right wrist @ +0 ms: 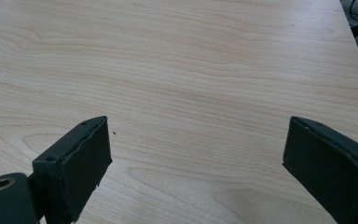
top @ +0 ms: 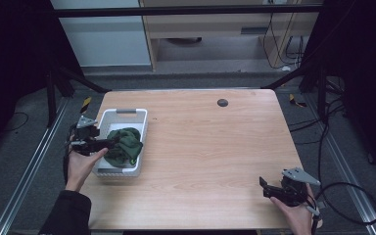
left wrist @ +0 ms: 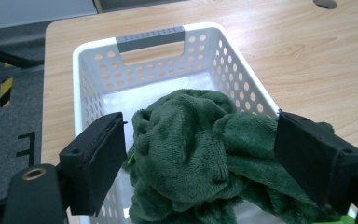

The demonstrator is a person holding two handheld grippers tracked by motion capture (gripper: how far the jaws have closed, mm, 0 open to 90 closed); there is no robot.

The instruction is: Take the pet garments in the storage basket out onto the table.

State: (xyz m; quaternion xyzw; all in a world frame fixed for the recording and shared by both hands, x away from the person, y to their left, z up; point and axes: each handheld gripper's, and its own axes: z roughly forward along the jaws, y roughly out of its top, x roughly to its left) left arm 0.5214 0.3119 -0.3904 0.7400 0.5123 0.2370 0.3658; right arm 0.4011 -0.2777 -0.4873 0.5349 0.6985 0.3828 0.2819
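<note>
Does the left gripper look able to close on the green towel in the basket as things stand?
Probably yes: the left gripper is open, its jaws either side of the green towel bunched in the white basket, nothing between.

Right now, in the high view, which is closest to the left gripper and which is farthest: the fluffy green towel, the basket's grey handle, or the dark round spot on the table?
1. Fluffy green towel, between the left gripper's open jaws.
2. Grey handle, on the white basket's far end.
3. Dark round spot, far across the wooden table.
</note>
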